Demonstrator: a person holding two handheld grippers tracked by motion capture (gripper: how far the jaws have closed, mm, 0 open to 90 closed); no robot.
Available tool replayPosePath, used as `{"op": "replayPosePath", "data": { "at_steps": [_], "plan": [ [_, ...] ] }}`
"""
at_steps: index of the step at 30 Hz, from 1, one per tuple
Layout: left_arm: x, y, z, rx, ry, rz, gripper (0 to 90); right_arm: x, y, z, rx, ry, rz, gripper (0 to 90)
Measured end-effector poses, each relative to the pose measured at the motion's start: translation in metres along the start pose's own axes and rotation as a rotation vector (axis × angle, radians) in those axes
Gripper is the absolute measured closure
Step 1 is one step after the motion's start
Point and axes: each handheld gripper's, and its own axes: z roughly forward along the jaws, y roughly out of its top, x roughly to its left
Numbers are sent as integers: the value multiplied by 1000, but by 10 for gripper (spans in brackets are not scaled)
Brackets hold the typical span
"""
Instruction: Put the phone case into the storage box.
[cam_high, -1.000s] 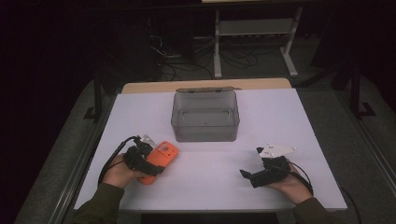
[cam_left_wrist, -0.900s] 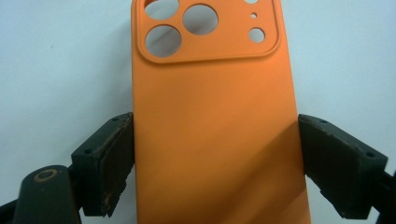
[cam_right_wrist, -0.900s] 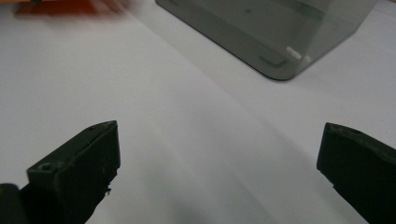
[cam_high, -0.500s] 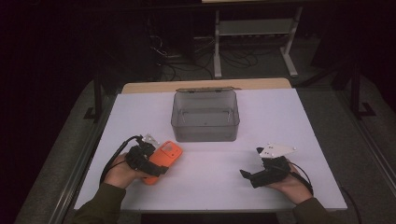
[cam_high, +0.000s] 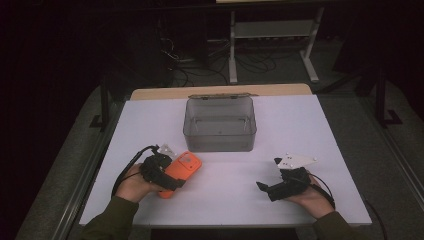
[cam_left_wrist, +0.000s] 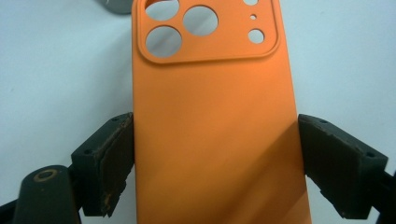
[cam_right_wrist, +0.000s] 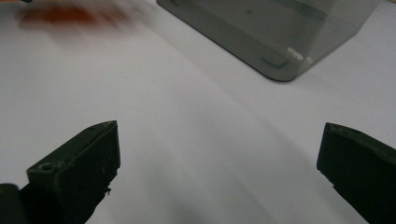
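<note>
Hardly anything has shifted since the earlier frames: both hands sit where they were. On the white counter (cam_high: 300, 130), the left hand-held gripper (cam_high: 172, 175) clamps an orange phone case (cam_left_wrist: 215, 130) across its width (camera cut-outs pointing away), at about 7 o'clock from the clear box (cam_high: 220, 125). At 4 o'clock, the right hand-held gripper (cam_high: 265, 189) gapes wide, empty.

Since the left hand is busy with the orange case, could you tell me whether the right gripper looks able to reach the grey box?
Probably yes: the right gripper is empty, with bare table between it and the grey box.
</note>
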Motion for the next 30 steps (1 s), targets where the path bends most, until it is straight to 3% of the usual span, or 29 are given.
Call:
{"op": "replayPosePath", "data": {
  "at_steps": [30],
  "plan": [
    [-19, 34, 8, -13, -65, 101, 145, 0, 1, 1, 0, 1, 6, 0]
  ]
}}
